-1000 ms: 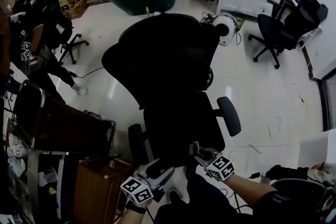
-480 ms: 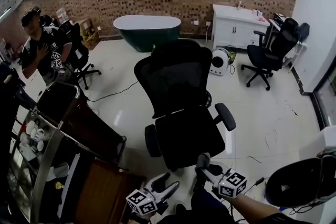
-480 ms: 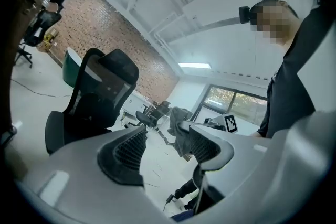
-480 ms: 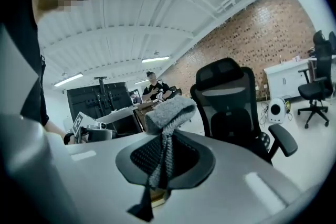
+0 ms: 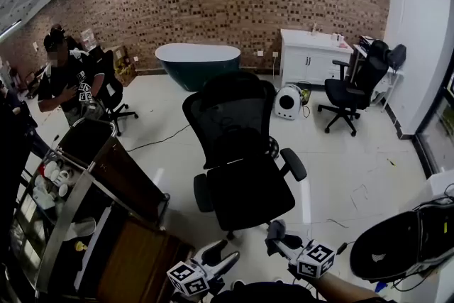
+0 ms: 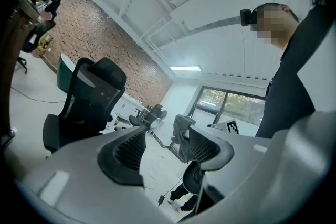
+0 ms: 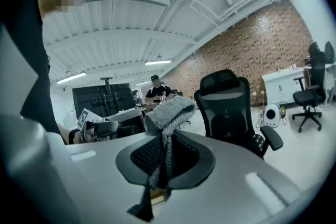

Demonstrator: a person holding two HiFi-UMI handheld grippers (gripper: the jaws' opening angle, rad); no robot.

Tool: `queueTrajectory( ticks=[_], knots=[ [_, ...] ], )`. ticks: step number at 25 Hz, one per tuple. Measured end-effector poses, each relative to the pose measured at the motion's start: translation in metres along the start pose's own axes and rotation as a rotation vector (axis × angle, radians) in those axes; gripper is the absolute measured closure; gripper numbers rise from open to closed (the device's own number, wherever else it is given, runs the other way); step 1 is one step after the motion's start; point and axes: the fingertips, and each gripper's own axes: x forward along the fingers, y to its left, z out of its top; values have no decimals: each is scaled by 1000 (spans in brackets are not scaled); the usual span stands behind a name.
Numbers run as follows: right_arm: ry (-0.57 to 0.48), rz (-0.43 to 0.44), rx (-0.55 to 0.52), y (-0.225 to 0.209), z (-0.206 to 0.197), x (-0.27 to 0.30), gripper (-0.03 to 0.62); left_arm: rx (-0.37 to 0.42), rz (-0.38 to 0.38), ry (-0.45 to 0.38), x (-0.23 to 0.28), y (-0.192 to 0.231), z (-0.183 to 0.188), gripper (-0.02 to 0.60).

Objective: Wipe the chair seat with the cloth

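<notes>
The view has lifted in the last second. A moment ago it hung right over the chair, with both tongs at the front edge of the chair seat; now the whole room shows and a strip of bare floor lies between that front edge and the tongs. The cloth is therefore nowhere on the seat. It sits bunched in the right tongs, which are clenched on it, its grey fold standing up above the jaws and a tail hanging below. The left tongs are spread apart with nothing between them. I'd judge the wiping is not under way at this moment, and the cloth has to come forward and down again before any stroke can land. The seat itself is bare, hemmed by an armrest on each side and the backrest behind, so the front edge looks like the free way in. A dark trolley crowds the left, and a second chair sits near the right tongs. The floor to the right of the seat is open.
</notes>
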Motion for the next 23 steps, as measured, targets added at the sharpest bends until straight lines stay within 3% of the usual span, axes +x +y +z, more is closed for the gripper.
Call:
queueTrajectory(
  ticks=[9,23],
  knots=[
    [-14,54,-68,7,6,-68,566,33,15,-35,23,-56,-8,297],
    [-54,77,-60,-10,15,-106,566,85,28,-37,48,-92,-6,298]
  ],
)
